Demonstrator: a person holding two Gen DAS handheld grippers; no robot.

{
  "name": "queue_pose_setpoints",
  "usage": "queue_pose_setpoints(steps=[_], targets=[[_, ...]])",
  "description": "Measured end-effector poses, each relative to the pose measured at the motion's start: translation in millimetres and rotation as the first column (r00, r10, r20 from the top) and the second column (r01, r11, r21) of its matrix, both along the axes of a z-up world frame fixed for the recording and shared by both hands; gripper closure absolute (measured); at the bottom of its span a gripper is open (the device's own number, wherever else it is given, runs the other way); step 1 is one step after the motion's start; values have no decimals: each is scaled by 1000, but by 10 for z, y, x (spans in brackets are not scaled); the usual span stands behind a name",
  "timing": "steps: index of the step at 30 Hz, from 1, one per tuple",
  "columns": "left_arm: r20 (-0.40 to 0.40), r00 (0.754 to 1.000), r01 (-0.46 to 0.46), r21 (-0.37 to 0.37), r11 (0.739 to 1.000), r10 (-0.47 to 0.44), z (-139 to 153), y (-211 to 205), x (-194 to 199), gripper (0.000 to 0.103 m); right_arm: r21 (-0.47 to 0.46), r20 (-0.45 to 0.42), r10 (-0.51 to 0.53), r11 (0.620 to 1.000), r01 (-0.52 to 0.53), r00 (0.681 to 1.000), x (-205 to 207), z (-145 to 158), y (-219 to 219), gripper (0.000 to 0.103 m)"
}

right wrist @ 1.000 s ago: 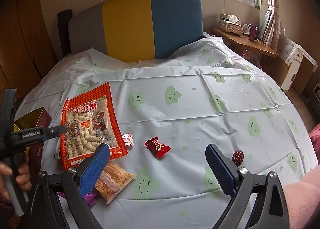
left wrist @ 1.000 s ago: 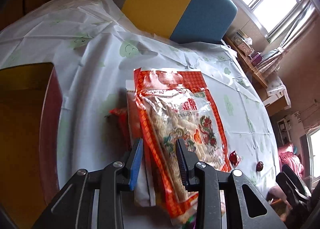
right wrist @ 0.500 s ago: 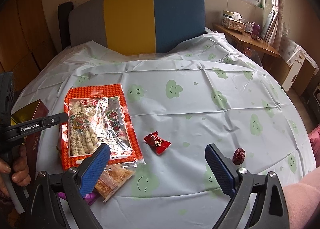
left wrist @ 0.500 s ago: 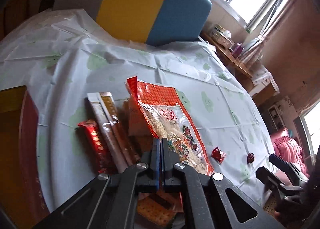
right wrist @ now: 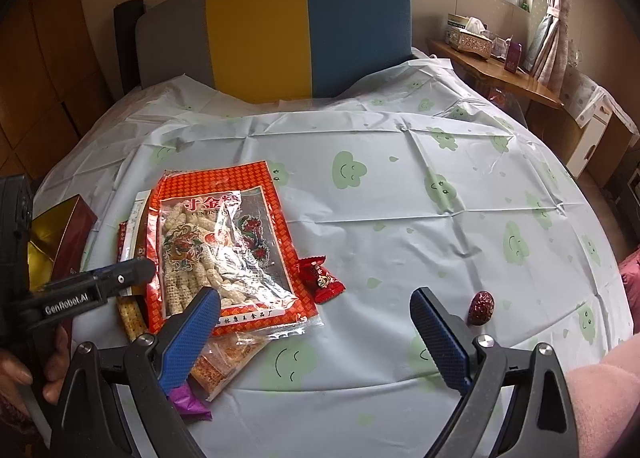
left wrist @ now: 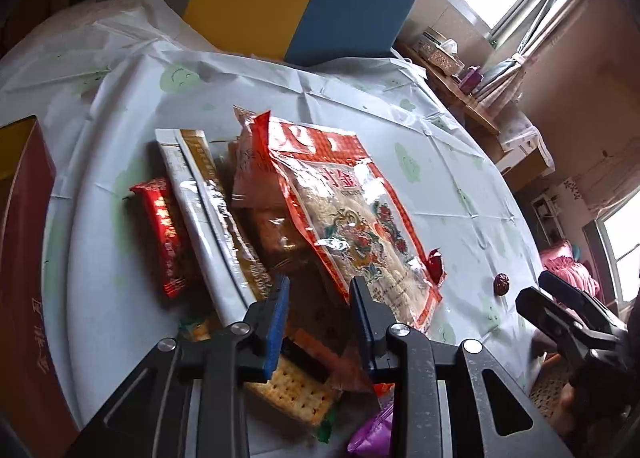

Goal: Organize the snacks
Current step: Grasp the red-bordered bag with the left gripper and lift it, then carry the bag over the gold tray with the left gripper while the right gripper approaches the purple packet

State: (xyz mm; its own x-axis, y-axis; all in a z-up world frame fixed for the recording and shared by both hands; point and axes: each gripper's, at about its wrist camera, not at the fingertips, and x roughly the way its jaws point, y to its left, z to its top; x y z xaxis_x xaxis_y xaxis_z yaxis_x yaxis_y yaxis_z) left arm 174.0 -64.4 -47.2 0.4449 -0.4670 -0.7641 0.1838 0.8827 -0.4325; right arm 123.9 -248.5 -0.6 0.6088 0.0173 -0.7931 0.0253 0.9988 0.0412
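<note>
Left tongs (left wrist: 318,310): jaws are opening, standing part-way apart and pinching nothing; they are hovering over the near end of the snack pile, with a dark wrapper and a cracker pack lying below the gap
Right tongs (right wrist: 314,332): jaws are standing wide apart and released, hanging above bare tablecloth with nothing between them
Large snack bag (right wrist: 222,246): red-and-orange bag with a clear window showing pale puffed sticks, lying on top of the pile at the left side of the table; in the left wrist view its near side is sitting propped up on the packs beneath
Long sachets (left wrist: 200,210): a white one and a gold-brown one are lying side by side, partly tucked under the big bag
Red bar (left wrist: 164,234): a shiny red wrapped bar is lying just beside the white sachet, on its outer side
Cracker pack (left wrist: 294,390): square crackers in clear wrap are lying at the near edge, under the left tongs
Purple wrapper (right wrist: 188,402): sticking out at the near edge of the pile
Red candy (right wrist: 320,278): lying just beside the big bag's right edge
Red date (right wrist: 481,307): lying alone, well apart from the pile, near the right finger of the right tongs
Red and gold box (right wrist: 60,242): standing at the far left of the table
Table (right wrist: 440,218): covered in a pale cloth with green smiling clouds
</note>
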Motion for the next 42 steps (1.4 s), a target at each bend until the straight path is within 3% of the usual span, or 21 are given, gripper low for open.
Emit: queue_pose_setpoints(steps=[8, 12, 14, 19, 23, 26, 31, 36, 42], targets=[[-45, 999, 21, -4, 1000, -22, -81, -254, 172, 73, 0, -8, -5, 1000, 5, 1000, 11, -13, -13, 5], [-3, 1000, 30, -6, 1000, -30, 6, -312, 159, 92, -7, -9, -4, 1000, 4, 1000, 15, -24, -9, 5], [29, 999, 26, -12, 1000, -25, 113, -295, 124, 93, -6, -15, 1, 1000, -1, 1000, 27, -38, -2, 6], [131, 991, 25, 5, 1000, -25, 427, -166, 28, 94, 38, -61, 55, 998, -52, 997, 52, -112, 47, 33], [174, 985, -2, -9, 1000, 3, 616, 45, -18, 94, 86, -119, 148, 987, -138, 982, 66, -221, 186, 36], [185, 982, -24, -13, 1000, 26, 668, 180, -60, 94, 159, -136, 261, 958, -239, 956, 32, -256, 340, 39], [184, 981, -54, -32, 998, 59, 693, 377, -171, 94, 200, -177, 447, 889, -413, 877, -93, -346, 706, 38], [202, 976, -75, -54, 996, 85, 772, 565, -347, 94, 181, -262, 503, 864, -470, 823, -167, -533, 898, 38], [213, 969, -112, -64, 992, 123, 849, 835, -504, 94, 156, -296, 507, 862, -482, 810, -193, -643, 980, 39]])
